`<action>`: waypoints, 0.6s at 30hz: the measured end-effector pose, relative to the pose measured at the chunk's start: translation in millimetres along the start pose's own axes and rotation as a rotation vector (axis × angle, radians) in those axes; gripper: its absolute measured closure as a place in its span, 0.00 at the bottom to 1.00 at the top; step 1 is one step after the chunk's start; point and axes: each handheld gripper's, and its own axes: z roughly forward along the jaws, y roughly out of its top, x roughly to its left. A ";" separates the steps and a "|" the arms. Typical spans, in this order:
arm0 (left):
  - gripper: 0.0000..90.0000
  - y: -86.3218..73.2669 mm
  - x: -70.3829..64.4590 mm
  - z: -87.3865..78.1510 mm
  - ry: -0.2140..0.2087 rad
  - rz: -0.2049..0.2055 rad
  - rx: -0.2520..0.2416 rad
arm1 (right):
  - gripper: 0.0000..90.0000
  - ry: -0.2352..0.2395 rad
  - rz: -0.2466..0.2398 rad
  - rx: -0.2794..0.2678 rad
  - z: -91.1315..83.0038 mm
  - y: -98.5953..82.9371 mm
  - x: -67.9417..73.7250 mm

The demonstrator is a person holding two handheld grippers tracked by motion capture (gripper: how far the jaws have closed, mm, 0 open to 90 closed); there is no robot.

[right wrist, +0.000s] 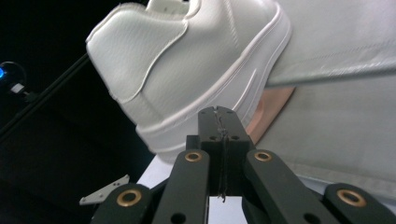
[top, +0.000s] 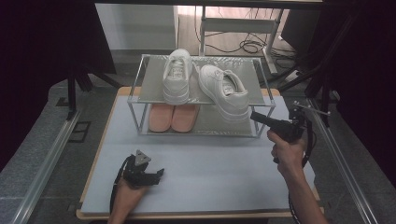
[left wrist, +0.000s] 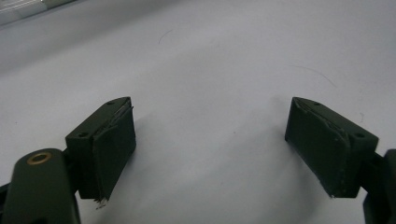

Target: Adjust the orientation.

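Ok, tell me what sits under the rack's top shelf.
Under the top shelf, a pair of pink insoles lies on the lower shelf. Their far ends are covered by the top shelf.

High view: overhead, facing forward onto rack (top: 201,95); right gripper view: close behind same shoe (right wrist: 196,70); left: tabletop.

Your forearms are bare, no sleeves visible. Both tongs are black: left tongs (top: 160,173) carry a grey three-cornered plate (top: 141,157) and a black cable. Flat rectangular pads (left wrist: 112,149) with small screw holes. Right tongs (right wrist: 219,116) have brass-ringed pivots (right wrist: 129,197) on black link arms.
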 end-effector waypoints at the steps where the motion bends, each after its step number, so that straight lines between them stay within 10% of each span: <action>1: 0.18 0.0 0.1 0.1 0.000 0.000 0.000 | 1.00 -0.001 -0.007 0.003 0.1 -2.0 0.6; 18: 0.18 0.0 0.0 0.0 0.001 0.001 0.000 | 1.00 0.018 -0.014 0.020 13.2 -11.1 5.4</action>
